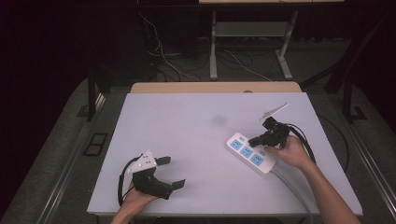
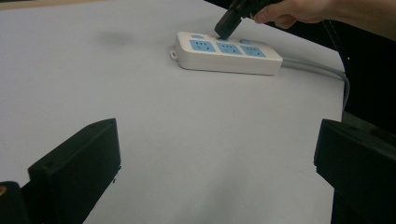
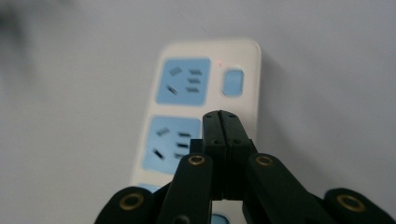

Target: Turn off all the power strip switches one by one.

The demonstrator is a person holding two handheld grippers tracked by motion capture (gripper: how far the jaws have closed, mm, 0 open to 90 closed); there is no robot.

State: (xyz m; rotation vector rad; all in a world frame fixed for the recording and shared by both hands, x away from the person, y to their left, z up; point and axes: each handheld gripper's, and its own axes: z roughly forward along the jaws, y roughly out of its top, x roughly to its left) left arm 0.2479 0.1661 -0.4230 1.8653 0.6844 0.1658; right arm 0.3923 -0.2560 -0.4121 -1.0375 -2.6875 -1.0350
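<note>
A white power strip (image 1: 251, 153) with blue socket faces lies on the right half of the table, its grey cable running off toward the near right. My right gripper (image 1: 253, 140) is shut with nothing between its jaws, tips just over the strip's far edge. In the right gripper view the closed tips (image 3: 222, 117) hover beside the middle socket, below the blue switch (image 3: 233, 82) and a small red light. My left gripper (image 1: 170, 171) rests open at the near left of the table, far from the strip. The left gripper view shows the strip (image 2: 229, 52) beyond its own spread jaws.
The white tabletop (image 1: 187, 135) has a wooden strip along its far edge. Behind the table stand a desk frame and loose cables on the floor. A faint grey smudge (image 1: 218, 120) marks the table's middle.
</note>
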